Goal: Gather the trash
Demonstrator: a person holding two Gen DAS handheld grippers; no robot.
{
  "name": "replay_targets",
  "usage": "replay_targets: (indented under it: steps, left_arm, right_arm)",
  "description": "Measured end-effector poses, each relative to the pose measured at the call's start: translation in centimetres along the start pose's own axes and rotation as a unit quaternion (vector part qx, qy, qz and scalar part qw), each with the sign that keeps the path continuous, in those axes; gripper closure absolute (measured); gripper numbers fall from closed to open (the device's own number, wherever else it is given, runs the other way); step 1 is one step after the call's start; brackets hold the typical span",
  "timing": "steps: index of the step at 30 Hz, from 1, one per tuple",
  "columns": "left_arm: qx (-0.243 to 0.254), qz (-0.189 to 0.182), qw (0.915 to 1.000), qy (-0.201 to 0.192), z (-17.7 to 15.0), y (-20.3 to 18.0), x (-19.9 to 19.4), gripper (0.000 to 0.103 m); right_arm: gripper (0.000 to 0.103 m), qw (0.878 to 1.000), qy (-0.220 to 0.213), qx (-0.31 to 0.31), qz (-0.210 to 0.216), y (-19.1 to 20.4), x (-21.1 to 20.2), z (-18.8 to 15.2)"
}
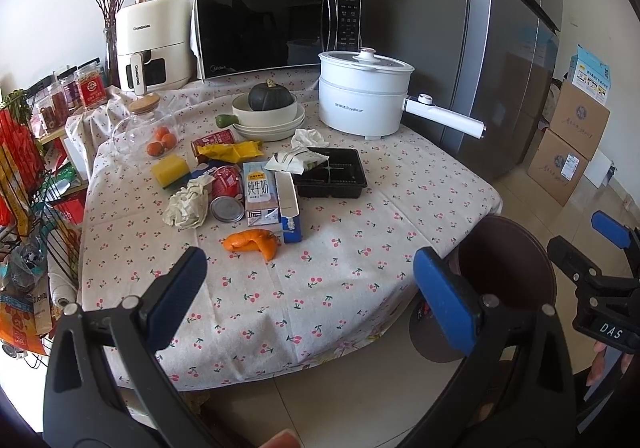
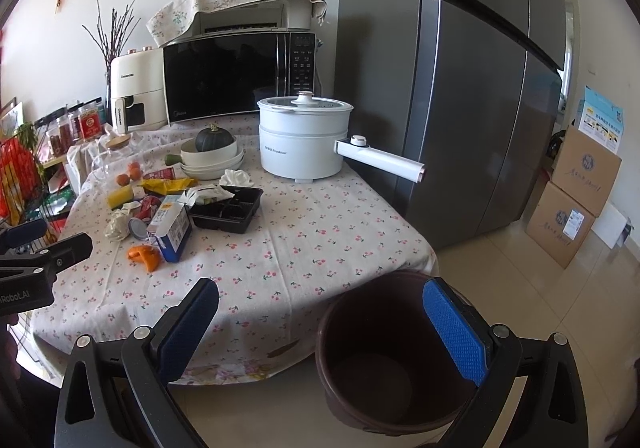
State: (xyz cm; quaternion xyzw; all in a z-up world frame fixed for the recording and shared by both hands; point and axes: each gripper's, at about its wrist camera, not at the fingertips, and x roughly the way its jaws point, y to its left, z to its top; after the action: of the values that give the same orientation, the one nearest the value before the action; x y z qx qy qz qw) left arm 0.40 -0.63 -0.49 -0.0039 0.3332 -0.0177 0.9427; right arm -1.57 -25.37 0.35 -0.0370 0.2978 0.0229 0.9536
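Note:
Trash lies in a cluster on the cherry-print tablecloth point(image 1: 320, 260): an orange peel point(image 1: 251, 242), a milk carton point(image 1: 261, 192), a red can point(image 1: 227, 192), crumpled paper point(image 1: 188, 204), a yellow wrapper point(image 1: 232, 152) and a black plastic tray point(image 1: 332, 172) with a wrapper on it. A brown bin point(image 2: 392, 360) stands on the floor at the table's near corner. My left gripper point(image 1: 308, 288) is open, above the table's near edge, holding nothing. My right gripper point(image 2: 320, 332) is open over the bin's rim, also holding nothing.
At the back stand a microwave point(image 1: 276, 28), an air fryer point(image 1: 154, 44), a white electric pot point(image 1: 364, 94) with a long handle, bowls holding a squash point(image 1: 272, 96), and a glass jar point(image 1: 144, 128). A fridge point(image 2: 472, 88) rises on the right, cardboard boxes point(image 2: 568, 208) beyond it.

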Motion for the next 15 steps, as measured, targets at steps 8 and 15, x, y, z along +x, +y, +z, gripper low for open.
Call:
replay_targets:
  steps: [8, 15]
  left_arm:
    - [-0.001, -0.001, 1.0, 0.0, -0.05, 0.05, 0.04, 0.0]
    - [0.0, -0.005, 1.0, -0.002, -0.13, 0.03, -0.11, 0.0]
  right_arm:
    - [0.0, 1.0, 0.001, -0.001, -0.002, -0.06, 0.12, -0.08]
    - [0.0, 1.0, 0.002, -0.001, -0.002, -0.05, 0.18, -0.09]
